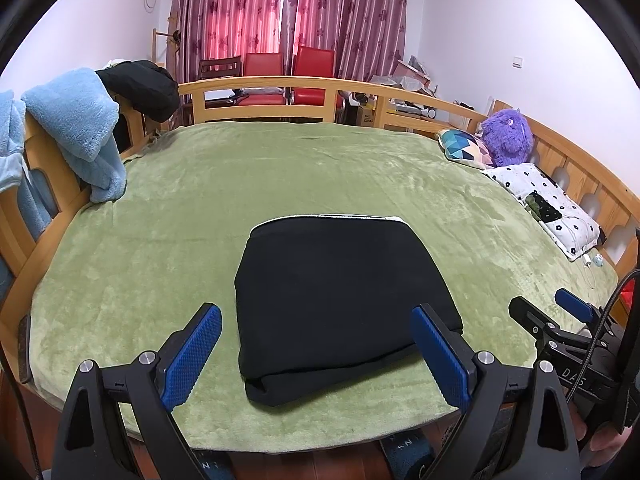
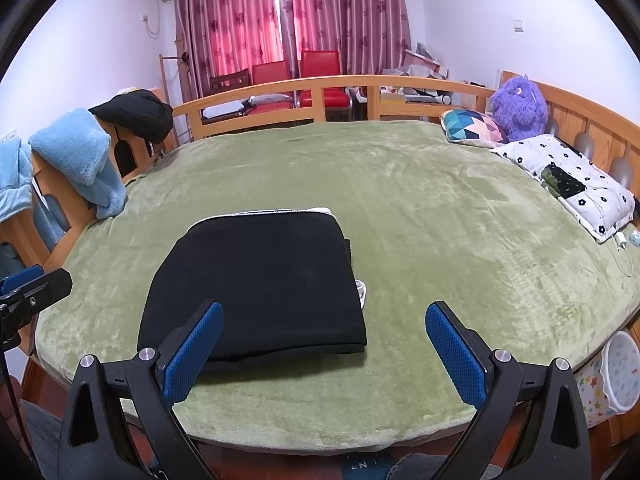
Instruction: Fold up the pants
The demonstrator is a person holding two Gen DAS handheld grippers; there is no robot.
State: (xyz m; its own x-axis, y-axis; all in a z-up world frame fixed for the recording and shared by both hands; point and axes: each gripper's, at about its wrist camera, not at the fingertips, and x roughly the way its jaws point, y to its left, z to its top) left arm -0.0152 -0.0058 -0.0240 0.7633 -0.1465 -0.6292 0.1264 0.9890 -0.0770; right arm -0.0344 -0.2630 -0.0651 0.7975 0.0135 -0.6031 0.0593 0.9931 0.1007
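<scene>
Both grippers hang above the near edge of the bed (image 1: pixel 160 208), holding nothing: the left gripper (image 1: pixel 316 354) is spread wide, the right gripper (image 2: pixel 324 354) likewise. Just beyond them the black pants (image 2: pixel 256 280) lie in a compact folded rectangle on the green blanket. Folding looks finished; any next move would only be smoothing or leaving it. A star-patterned bucket (image 2: pixel 618 372) stands beside the bed, its contents unseen.

Blue garment (image 1: pixel 12 152) cut off — perhaps robe.
</scene>
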